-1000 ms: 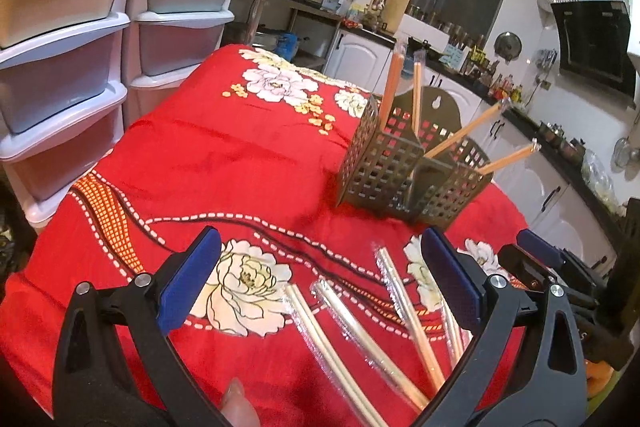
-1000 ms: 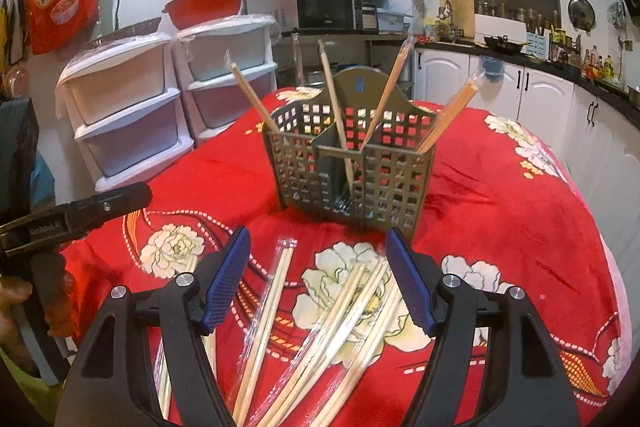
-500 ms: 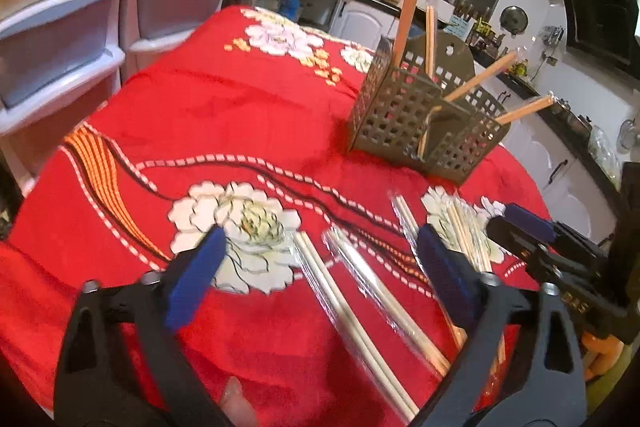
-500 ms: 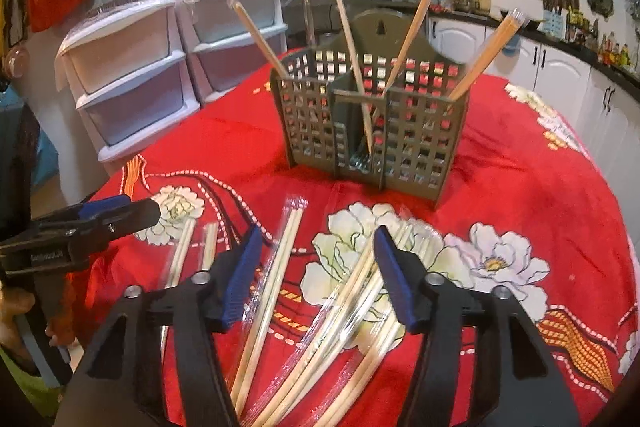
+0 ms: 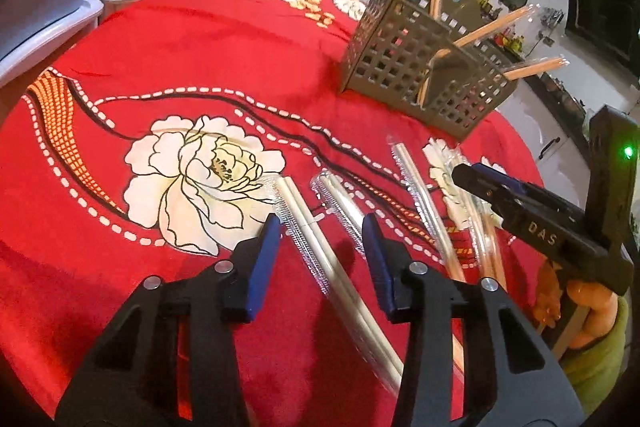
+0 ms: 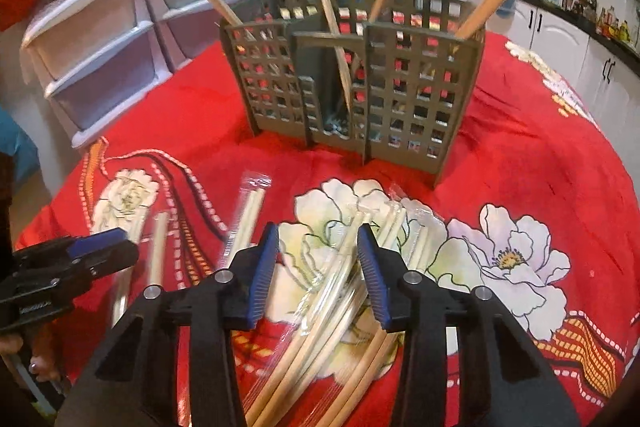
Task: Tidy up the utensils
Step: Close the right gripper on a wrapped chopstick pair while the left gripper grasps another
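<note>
A brown lattice utensil caddy (image 5: 424, 67) (image 6: 360, 83) stands on the red flowered tablecloth with several wrapped chopstick pairs leaning in it. Several more plastic-wrapped chopstick pairs lie flat in front of it. My left gripper (image 5: 322, 233) is open, low over one wrapped pair (image 5: 320, 247) that runs between its jaws. My right gripper (image 6: 318, 241) is open, low over a heap of wrapped pairs (image 6: 344, 291). The right gripper also shows in the left wrist view (image 5: 476, 179), and the left gripper shows in the right wrist view (image 6: 108, 247).
White plastic drawer units (image 6: 100, 39) stand beyond the table's left edge. Kitchen cabinets (image 6: 568, 39) and a counter run along the far right. The tablecloth (image 5: 180, 27) left of the caddy is bare.
Both grippers have dropped lower and closer to the chopsticks on the cloth. Both jaws have narrowed but stay open. The left one now straddles a wrapped pair.
</note>
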Demonstrator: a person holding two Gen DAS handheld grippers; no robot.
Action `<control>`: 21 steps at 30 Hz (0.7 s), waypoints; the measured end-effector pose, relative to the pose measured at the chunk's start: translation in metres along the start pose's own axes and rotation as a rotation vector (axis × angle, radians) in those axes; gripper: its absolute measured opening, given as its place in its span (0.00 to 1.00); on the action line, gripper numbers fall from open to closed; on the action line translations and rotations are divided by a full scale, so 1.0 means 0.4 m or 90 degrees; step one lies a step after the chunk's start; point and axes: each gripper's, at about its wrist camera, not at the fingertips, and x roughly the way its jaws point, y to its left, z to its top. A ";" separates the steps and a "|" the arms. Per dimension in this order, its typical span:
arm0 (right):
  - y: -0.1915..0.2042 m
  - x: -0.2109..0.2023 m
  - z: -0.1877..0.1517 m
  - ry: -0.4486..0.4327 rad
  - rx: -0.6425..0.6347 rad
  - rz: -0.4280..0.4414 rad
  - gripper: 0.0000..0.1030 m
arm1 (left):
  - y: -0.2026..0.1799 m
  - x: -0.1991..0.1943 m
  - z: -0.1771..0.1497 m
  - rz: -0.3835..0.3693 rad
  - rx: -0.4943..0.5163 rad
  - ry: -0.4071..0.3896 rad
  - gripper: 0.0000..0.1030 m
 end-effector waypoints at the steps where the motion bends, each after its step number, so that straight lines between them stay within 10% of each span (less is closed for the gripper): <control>1: -0.005 0.008 0.002 0.008 0.002 -0.006 0.38 | 0.001 0.004 0.001 0.002 0.001 0.003 0.32; 14: -0.027 0.102 0.050 0.071 0.041 0.009 0.36 | 0.028 0.041 0.054 -0.003 -0.012 0.032 0.28; 21: -0.011 0.113 0.059 0.069 0.029 0.012 0.14 | 0.041 0.048 0.059 -0.001 -0.025 0.021 0.09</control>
